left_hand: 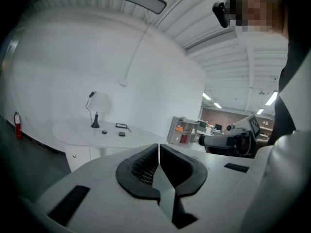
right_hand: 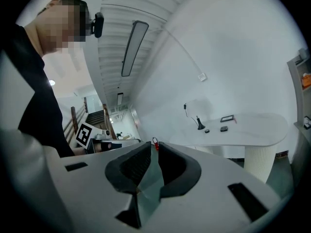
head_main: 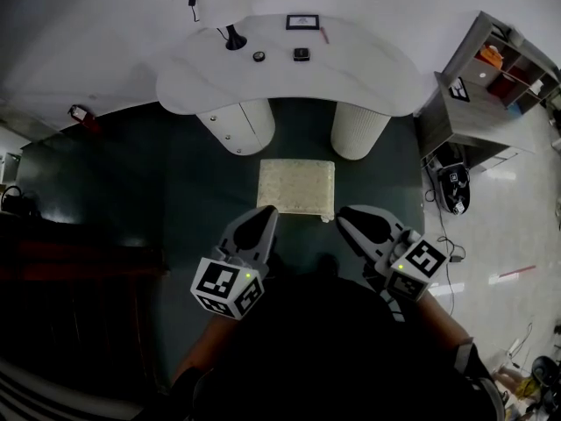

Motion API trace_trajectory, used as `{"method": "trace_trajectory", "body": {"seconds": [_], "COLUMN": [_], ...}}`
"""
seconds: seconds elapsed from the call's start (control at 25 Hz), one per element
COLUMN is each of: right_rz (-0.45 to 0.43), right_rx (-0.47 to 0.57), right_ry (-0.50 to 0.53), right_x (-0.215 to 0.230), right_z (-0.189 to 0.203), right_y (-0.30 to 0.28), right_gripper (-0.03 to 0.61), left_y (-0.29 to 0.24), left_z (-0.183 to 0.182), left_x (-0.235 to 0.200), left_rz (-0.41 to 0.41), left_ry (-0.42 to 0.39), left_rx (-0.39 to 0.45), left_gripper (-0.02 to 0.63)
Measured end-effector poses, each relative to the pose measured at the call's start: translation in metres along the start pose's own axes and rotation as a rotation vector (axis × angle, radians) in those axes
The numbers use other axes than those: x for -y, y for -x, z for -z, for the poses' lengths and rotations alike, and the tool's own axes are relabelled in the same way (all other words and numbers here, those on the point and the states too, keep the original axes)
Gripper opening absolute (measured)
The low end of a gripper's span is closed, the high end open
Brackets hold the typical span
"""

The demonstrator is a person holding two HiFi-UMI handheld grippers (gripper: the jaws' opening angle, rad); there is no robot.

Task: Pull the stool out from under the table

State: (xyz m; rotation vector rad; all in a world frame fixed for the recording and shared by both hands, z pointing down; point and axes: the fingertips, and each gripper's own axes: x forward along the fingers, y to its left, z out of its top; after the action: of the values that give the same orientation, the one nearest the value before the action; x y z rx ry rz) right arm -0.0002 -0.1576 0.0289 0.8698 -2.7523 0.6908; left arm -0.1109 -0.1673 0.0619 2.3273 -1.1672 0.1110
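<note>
In the head view the stool [head_main: 296, 187], a low seat with a pale beige square cushion, stands on the dark floor just in front of the white table [head_main: 368, 68], out past its two pedestals. My left gripper [head_main: 270, 209] hovers at the stool's near left corner, jaws shut and empty [left_hand: 159, 147]. My right gripper [head_main: 340, 212] sits at the near right corner; a thin gap shows between its pads [right_hand: 154, 147] with nothing in it. Neither gripper touches the stool. Both gripper views point up toward the table and wall, so the stool is hidden there.
Two white pedestals [head_main: 238, 125] [head_main: 359, 130] carry the table. On top are a black lamp [head_main: 232, 38], a picture frame [head_main: 301, 22] and small dark items. A grey shelf unit [head_main: 491, 77] stands at the right, a red fire extinguisher [head_main: 81, 114] at the left wall.
</note>
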Motion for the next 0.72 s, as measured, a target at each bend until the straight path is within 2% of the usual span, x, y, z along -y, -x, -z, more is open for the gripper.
{"method": "trace_trajectory", "body": {"seconds": [0.2, 0.44, 0.72], "right_rz": [0.001, 0.028, 0.036], "right_rx": [-0.011, 0.005, 0.0], "right_ry": [0.027, 0.005, 0.047], "right_x": [-0.023, -0.032, -0.039], "right_z": [-0.007, -0.016, -0.018], "right_y": [-0.022, -0.043, -0.056], "right_gripper": [0.041, 0.034, 0.021], "left_y": [0.027, 0.036, 0.043], "left_z": [-0.012, -0.024, -0.031], "left_x": [-0.02, -0.048, -0.062], "left_rz": [-0.005, -0.013, -0.022], "left_ry": [-0.063, -0.044, -0.081], "left_rx": [0.012, 0.029, 0.055], "left_gripper": [0.021, 0.021, 0.021]}}
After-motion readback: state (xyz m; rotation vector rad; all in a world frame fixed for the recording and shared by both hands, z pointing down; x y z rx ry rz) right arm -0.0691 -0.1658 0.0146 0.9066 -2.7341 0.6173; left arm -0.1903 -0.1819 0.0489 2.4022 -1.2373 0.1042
